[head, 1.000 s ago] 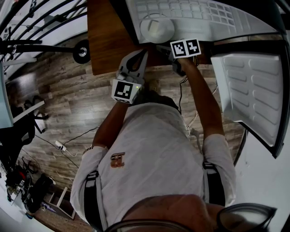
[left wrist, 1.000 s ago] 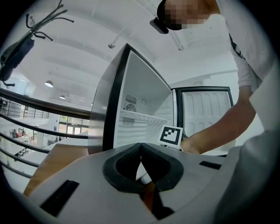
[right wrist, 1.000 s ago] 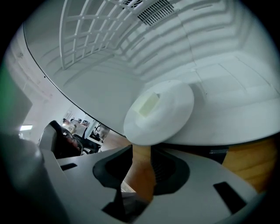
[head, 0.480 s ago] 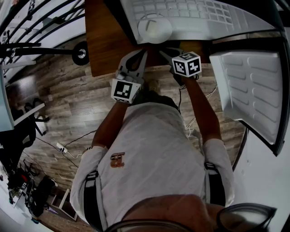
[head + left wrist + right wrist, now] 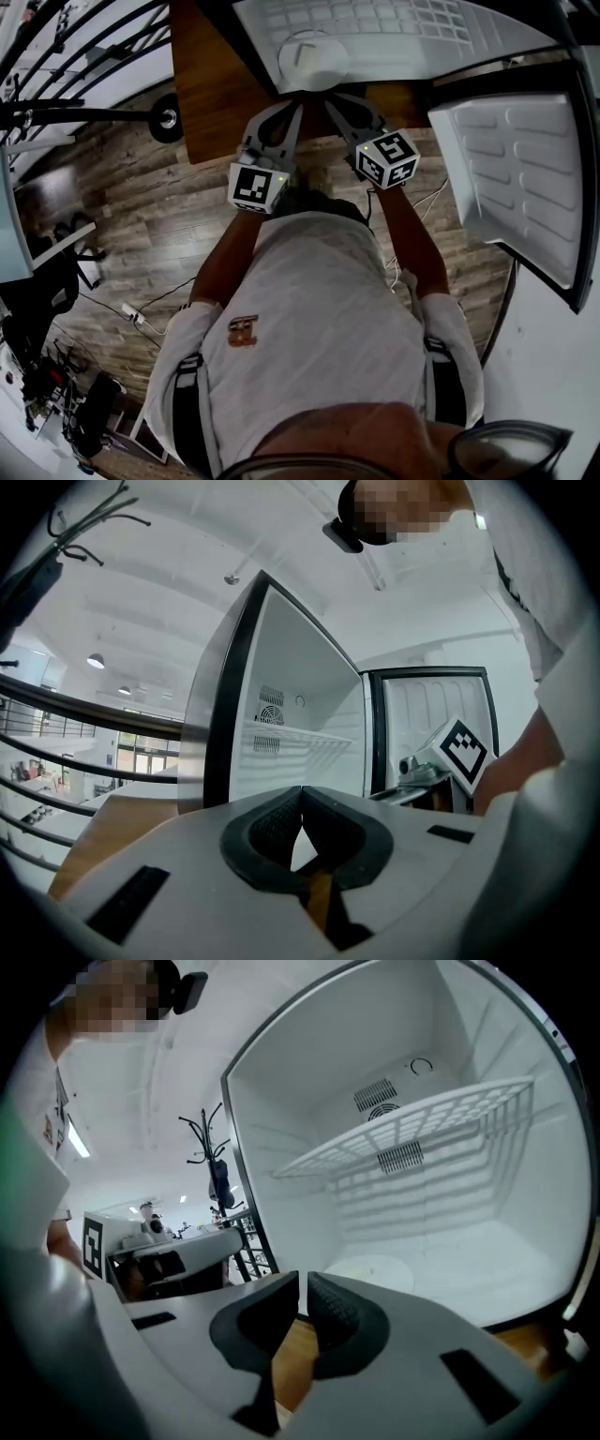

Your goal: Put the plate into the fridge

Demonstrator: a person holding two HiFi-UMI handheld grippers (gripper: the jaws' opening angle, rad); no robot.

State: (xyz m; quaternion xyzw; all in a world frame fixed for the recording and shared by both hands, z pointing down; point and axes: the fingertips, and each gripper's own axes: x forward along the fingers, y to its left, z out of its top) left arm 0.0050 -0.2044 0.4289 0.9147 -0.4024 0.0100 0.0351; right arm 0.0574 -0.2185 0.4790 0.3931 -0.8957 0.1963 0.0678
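Observation:
The white plate point(image 5: 314, 61) lies flat on the floor of the open fridge point(image 5: 394, 28), free of both grippers; in the right gripper view the plate point(image 5: 370, 1269) shows beyond the jaws, under the wire shelf point(image 5: 422, 1124). My right gripper point(image 5: 330, 98) hangs just outside the fridge's front edge. Its jaws have just been closing, and only a narrow slit with nothing in it is left at the right gripper point(image 5: 302, 1283). My left gripper point(image 5: 298, 105) stays beside it over the wooden top, and the left gripper point(image 5: 300, 794) is shut and empty.
The fridge door point(image 5: 516, 187) stands wide open at the right. A wooden top point(image 5: 220, 94) runs under the fridge's front. Metal railings point(image 5: 84, 56) cross the far left, and cables point(image 5: 141, 314) lie on the plank floor.
My right gripper has drawn back out of the fridge towards me, rolled, and its jaws have closed most of the way. The plate stays on the fridge floor. The left gripper has not moved.

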